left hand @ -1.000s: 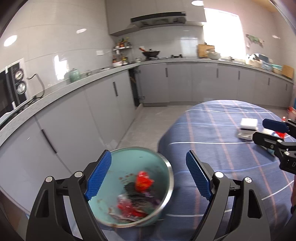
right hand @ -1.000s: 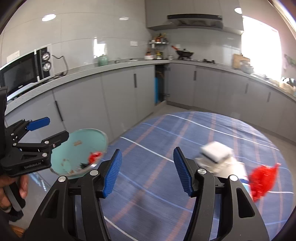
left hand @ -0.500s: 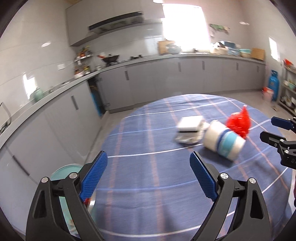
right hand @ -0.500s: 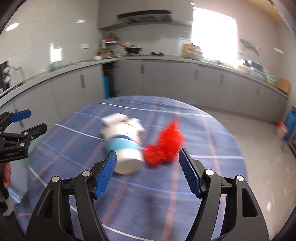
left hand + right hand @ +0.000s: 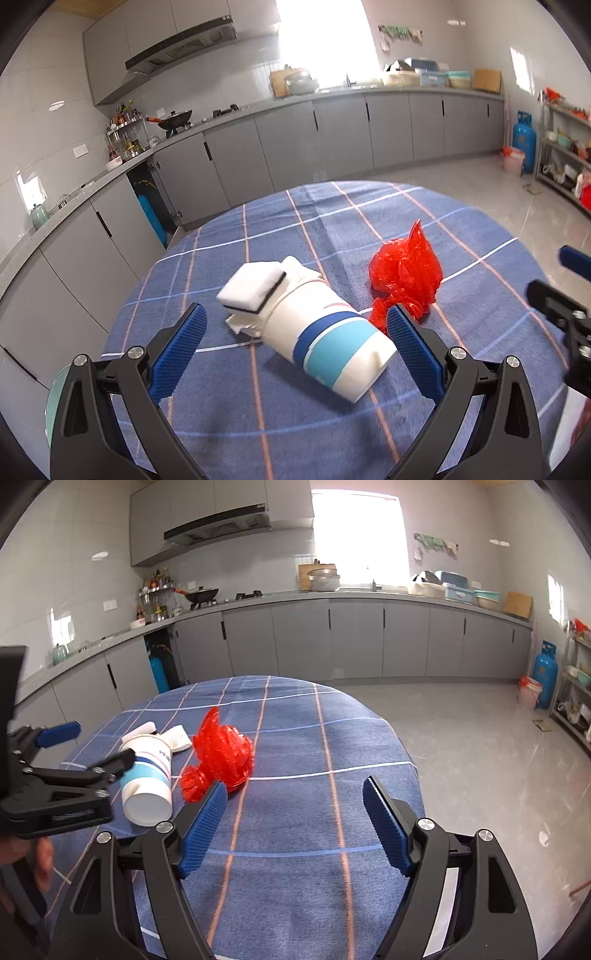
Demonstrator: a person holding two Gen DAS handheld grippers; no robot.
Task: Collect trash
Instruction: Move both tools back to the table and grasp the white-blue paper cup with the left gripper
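Both grippers, left (image 5: 295,345) and right (image 5: 293,821), swung onto one cup (image 5: 327,341), one red bag (image 5: 404,273), fingers wide apart, empty.

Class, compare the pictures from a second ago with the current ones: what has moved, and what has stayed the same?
Both tools swung away from the teal bowl toward the trash: the left tool now frames the tipped paper cup, and the right tool points just right of the red plastic bag. Nothing was grasped or released. Cup, sponge and bag lie unmoved; both tools stay open.
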